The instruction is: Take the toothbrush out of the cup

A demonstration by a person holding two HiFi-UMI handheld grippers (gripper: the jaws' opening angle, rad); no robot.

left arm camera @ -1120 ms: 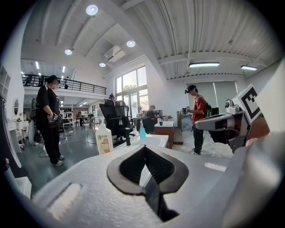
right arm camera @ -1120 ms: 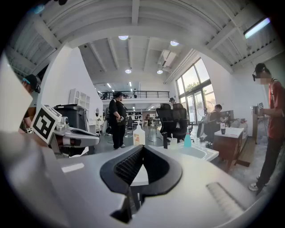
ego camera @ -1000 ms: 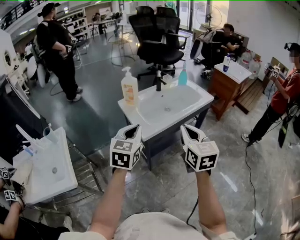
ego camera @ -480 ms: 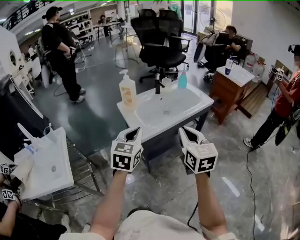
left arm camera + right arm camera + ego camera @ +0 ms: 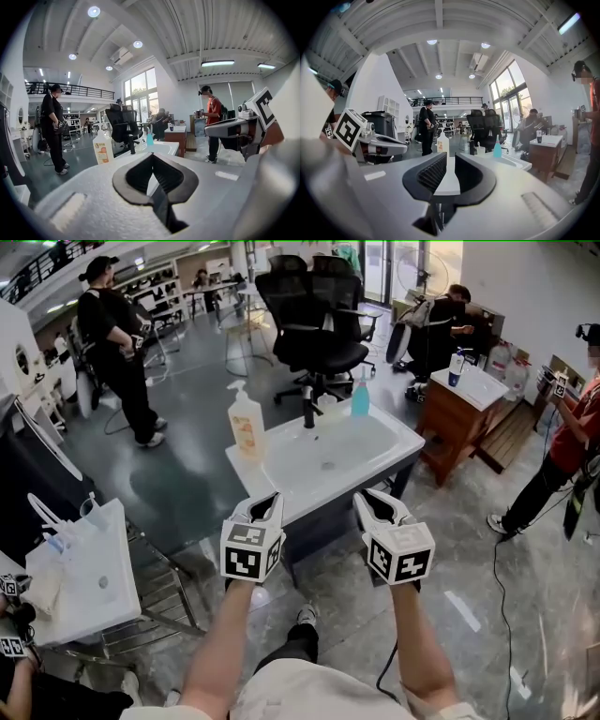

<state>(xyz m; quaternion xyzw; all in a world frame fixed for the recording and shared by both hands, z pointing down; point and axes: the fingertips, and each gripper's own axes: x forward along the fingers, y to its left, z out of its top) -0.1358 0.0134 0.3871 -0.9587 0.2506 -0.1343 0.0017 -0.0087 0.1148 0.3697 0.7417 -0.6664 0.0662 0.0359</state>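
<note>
Claws held out side by side, a person stands before a white sink (image 5: 330,463) in the head view. The left claw (image 5: 266,502) is pinched together and the right claw (image 5: 377,502) stands a narrow gap apart, both of them empty. The cup (image 5: 326,405) stands on the sink's far rim, between a black faucet (image 5: 307,411) and a blue bottle (image 5: 360,399), well apart from both claws. A pump bottle (image 5: 247,426) stands at the sink's left corner. Left gripper view: the jaw tips meet with nothing between them. Right gripper view: the jaws have just been opening and are slightly parted around nothing. Beyond them the toothbrush (image 5: 478,144) sticks up out of the cup.
</note>
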